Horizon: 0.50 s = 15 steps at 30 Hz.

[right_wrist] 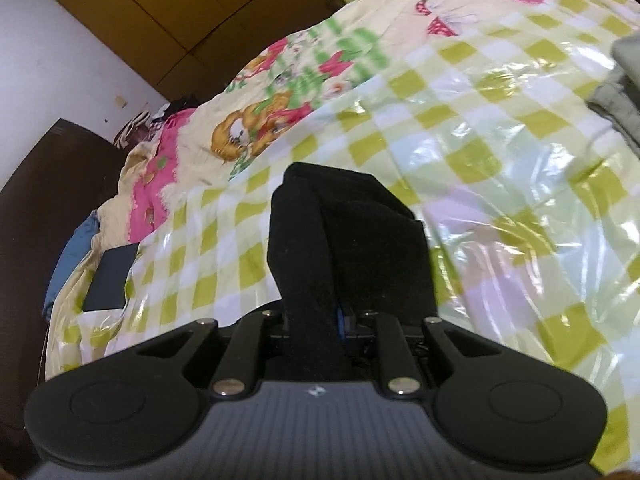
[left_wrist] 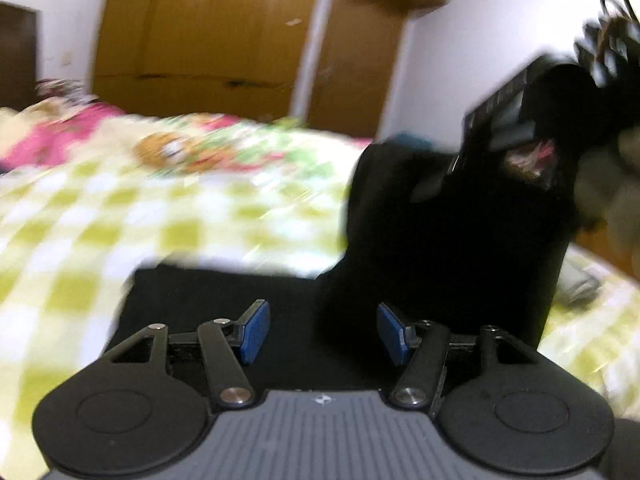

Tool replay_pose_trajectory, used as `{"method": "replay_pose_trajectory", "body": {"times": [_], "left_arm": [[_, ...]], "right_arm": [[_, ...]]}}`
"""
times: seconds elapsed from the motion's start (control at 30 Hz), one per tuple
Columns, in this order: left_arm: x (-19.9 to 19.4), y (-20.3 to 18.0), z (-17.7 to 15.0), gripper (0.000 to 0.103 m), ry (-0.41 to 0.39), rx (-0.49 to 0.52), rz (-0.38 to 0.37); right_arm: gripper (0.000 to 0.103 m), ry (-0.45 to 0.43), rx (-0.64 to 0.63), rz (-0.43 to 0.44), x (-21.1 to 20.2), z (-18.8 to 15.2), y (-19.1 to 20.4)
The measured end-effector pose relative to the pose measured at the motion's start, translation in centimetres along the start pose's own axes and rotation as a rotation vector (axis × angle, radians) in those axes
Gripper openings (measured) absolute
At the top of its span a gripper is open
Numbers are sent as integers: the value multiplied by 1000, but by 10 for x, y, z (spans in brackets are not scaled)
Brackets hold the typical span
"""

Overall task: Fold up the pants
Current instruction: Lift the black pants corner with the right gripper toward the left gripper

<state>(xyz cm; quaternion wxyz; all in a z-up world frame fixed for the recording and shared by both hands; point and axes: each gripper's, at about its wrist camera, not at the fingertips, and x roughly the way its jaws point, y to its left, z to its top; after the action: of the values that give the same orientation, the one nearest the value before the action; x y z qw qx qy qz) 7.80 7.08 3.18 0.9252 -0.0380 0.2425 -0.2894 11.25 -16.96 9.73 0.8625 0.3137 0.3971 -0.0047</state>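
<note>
The black pants (left_wrist: pixel 440 256) lie partly flat on the bed under my left gripper (left_wrist: pixel 324 332) and rise in a dark column at the right. That column leads up to the blurred black housing (left_wrist: pixel 504 128) of the other gripper. My left gripper is open, its blue pads (left_wrist: pixel 254 332) standing well apart over the flat black cloth and pressing on nothing. In the right wrist view my right gripper (right_wrist: pixel 340 320) is shut on a bunched fold of the pants (right_wrist: pixel 344 232). The cloth drapes over its fingertips and hides them, apart from a sliver of blue pad.
The bed carries a green-and-white checked sheet (right_wrist: pixel 500 160) with a glossy plastic cover and a pink cartoon border (right_wrist: pixel 256 128). A dark flat object (right_wrist: pixel 108 276) lies near the bed's left edge, and grey clothes (right_wrist: pixel 624 92) are at the right. A brown wardrobe (left_wrist: pixel 208 32) stands behind.
</note>
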Motion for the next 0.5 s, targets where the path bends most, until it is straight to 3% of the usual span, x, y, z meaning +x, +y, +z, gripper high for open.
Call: {"method": "replay_pose_trajectory", "body": {"times": [0.1,0.23,0.37,0.5], "left_arm": [[37,-12,11,74,32,147,95],[90,0,20,73,137,145,160],[127,-6,27,73,193,161,121],[173,-31,27,73,234,226,242]], "right_arm": [[17,-13,14,-1,-12,3,-9],[17,-19,43,21,-22,4,-30],[17,-5,101,71,-24,4,-57],[17,-4,193,136,-24,7,-84]]}}
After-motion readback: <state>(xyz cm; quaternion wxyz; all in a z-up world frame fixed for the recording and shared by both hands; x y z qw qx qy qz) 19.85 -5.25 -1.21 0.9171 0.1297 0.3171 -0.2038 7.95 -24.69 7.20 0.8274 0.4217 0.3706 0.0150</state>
